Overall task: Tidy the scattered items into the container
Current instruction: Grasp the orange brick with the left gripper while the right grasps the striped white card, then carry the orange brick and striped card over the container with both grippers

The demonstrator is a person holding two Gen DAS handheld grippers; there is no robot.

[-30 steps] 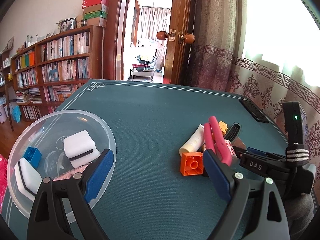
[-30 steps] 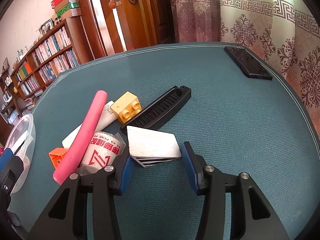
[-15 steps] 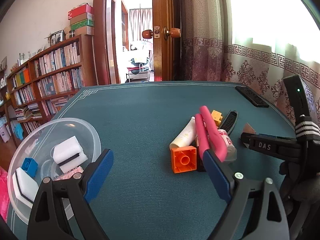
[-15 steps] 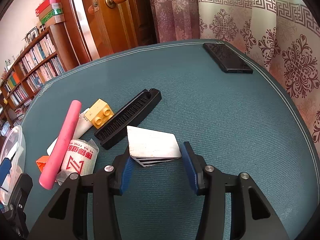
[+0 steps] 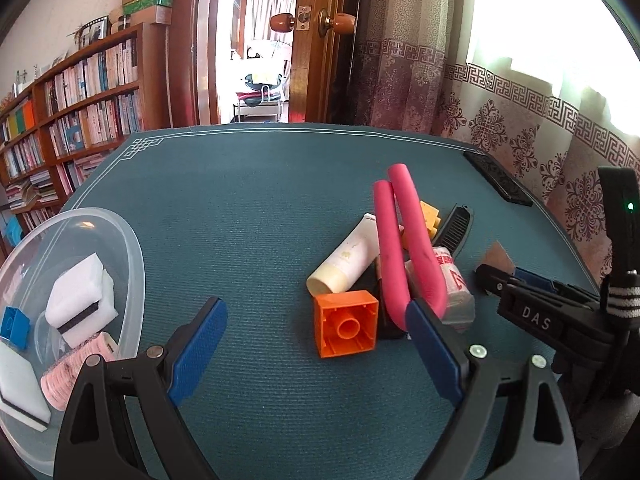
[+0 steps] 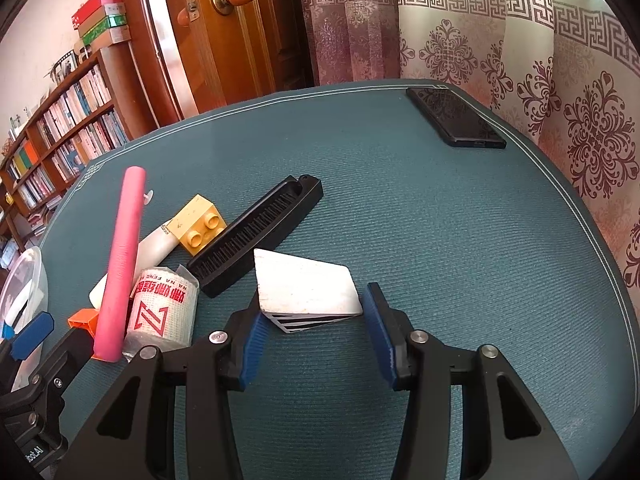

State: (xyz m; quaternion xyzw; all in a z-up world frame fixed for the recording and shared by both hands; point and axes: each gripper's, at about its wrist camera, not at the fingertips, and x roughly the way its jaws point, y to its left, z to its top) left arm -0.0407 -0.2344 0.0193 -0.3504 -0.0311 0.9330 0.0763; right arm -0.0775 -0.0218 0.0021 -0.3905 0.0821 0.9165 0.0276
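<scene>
My left gripper (image 5: 316,346) is open low over the teal table, and an upturned orange brick (image 5: 346,328) lies just ahead between its fingers. Behind the brick are a white tube (image 5: 348,258), a bent pink foam stick (image 5: 396,248), a bandage roll (image 5: 454,284), a yellow brick (image 5: 430,216) and a black comb (image 5: 456,228). The clear plastic bowl (image 5: 134,256) at the left holds white sponges, a blue brick and a pink item. My right gripper (image 6: 314,312) is shut on a white sponge (image 6: 304,286) with black stripes, just right of the comb (image 6: 260,232).
A black phone (image 6: 456,120) lies near the table's far right edge, by the patterned curtain. A bookshelf and an open wooden door stand beyond the table. One blue pad of the left gripper (image 6: 32,330) shows at the lower left of the right wrist view.
The left gripper has swung toward the pile, bringing the orange brick close between its fingers. The right gripper has carried the sponge rightward off the comb's end, then stayed nearly still.
</scene>
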